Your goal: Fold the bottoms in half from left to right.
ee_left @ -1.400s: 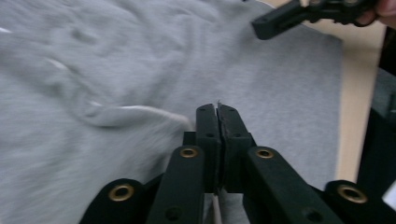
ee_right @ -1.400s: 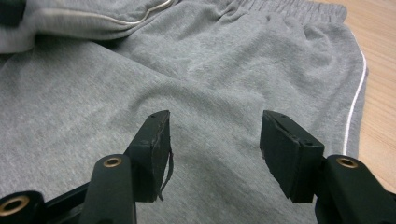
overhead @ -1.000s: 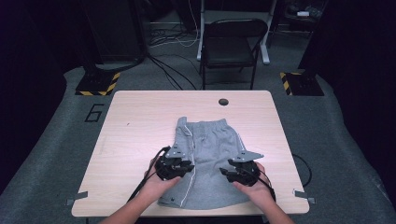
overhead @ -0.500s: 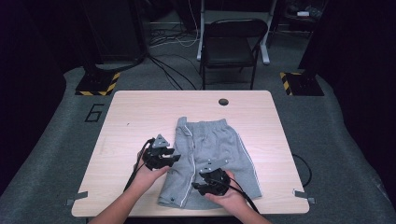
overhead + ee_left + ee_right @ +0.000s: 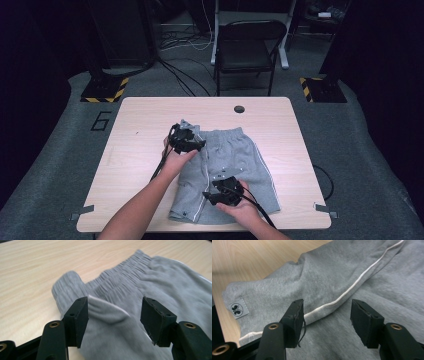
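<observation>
Table (image 5: 140,135), pale wood: grey shorts (image 5: 240,160) lie on its near right half, folded lengthwise, waistband at the far end. Left gripper (image 5: 187,142), at the waistband's left corner: jaws have just been opening, apart, cloth between but unpinched. Right gripper (image 5: 220,192), by the near hem: jaws have just been opening, empty; step judged fold released, next a fresh grip for a crosswise fold.

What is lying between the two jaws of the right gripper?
In the right gripper view, the grey shorts lie under the open right gripper, their white piping crossing between the jaws.
</observation>
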Demonstrator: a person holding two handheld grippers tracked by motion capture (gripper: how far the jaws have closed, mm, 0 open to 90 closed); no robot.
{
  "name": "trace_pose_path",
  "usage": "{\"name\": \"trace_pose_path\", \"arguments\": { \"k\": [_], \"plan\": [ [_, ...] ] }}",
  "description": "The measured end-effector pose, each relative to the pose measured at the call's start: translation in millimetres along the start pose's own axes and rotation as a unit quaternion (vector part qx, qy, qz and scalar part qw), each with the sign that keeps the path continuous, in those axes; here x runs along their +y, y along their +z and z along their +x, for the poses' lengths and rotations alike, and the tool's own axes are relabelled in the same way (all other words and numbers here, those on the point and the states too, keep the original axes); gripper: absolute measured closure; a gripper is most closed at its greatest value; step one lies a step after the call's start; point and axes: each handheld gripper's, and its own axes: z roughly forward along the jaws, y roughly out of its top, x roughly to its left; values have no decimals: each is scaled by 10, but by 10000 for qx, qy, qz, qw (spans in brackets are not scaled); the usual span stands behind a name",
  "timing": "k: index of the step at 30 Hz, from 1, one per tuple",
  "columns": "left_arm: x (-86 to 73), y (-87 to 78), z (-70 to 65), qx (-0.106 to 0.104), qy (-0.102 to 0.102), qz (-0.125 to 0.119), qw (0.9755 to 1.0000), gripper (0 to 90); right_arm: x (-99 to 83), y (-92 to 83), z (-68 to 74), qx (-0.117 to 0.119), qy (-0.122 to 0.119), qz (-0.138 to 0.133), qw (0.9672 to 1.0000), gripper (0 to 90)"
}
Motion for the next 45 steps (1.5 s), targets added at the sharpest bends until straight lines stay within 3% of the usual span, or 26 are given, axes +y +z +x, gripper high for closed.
{"name": "trace_pose_path", "arguments": {
  "k": [3, 6, 7, 10, 11, 16, 19, 21, 22, 24, 26, 33, 38, 41, 45],
  "plan": [
    [93, 174, -6, 328, 66, 78, 9994, 369, -12, 30, 31, 27, -82, 106, 9999, 419],
    [101, 232, 7, 417, 54, 97, 9991, 364, -14, 54, 58, 86, 72, 195, 9997, 416],
    [84, 297, 25, 484, -79, 93, 9988, 364, -12, 68, 61, 97, 111, 232, 9996, 415],
    [57, 347, 60, 517, -128, 226, 9983, 389, -13, 100, 65, 80, 169, 300, 9994, 416],
    [38, 373, 83, 503, -189, 291, 9981, 502, -23, 133, 71, 87, 158, 389, 9991, 427],
    [-7, 424, 123, 385, -238, 491, 9978, 745, -32, 161, 116, 71, -55, 523, 9986, 497],
    [-11, 435, 113, 352, -180, 512, 9979, 835, -32, 169, 148, 55, -297, 500, 9983, 664],
    [-5, 435, 96, 350, -108, 481, 9982, 844, -36, 174, 156, 78, -335, 462, 9983, 706],
    [1, 423, 91, 346, -64, 451, 9984, 855, -37, 166, 157, 169, -426, 450, 9979, 797],
    [8, 408, 89, 346, -31, 460, 9983, 858, -36, 159, 161, 208, -444, 458, 9977, 824],
    [17, 389, 85, 332, -12, 386, 9987, 863, -38, 152, 171, 231, -506, 291, 9980, 893],
    [54, 273, 90, 345, -25, 115, 9993, 867, -3, 8, 183, 384, -706, 68, 9967, 900],
    [98, 147, 92, 375, -15, -42, 9993, 868, 41, -120, 190, 475, -779, -256, 9955, 900],
    [122, 78, 104, 331, -67, -100, 9994, 868, 44, -132, 191, 580, -629, -293, 9959, 900],
    [116, 72, 110, 339, -63, -61, 9994, 868, -8, -23, 184, 628, -406, -21, 9972, 719]
  ]
}}
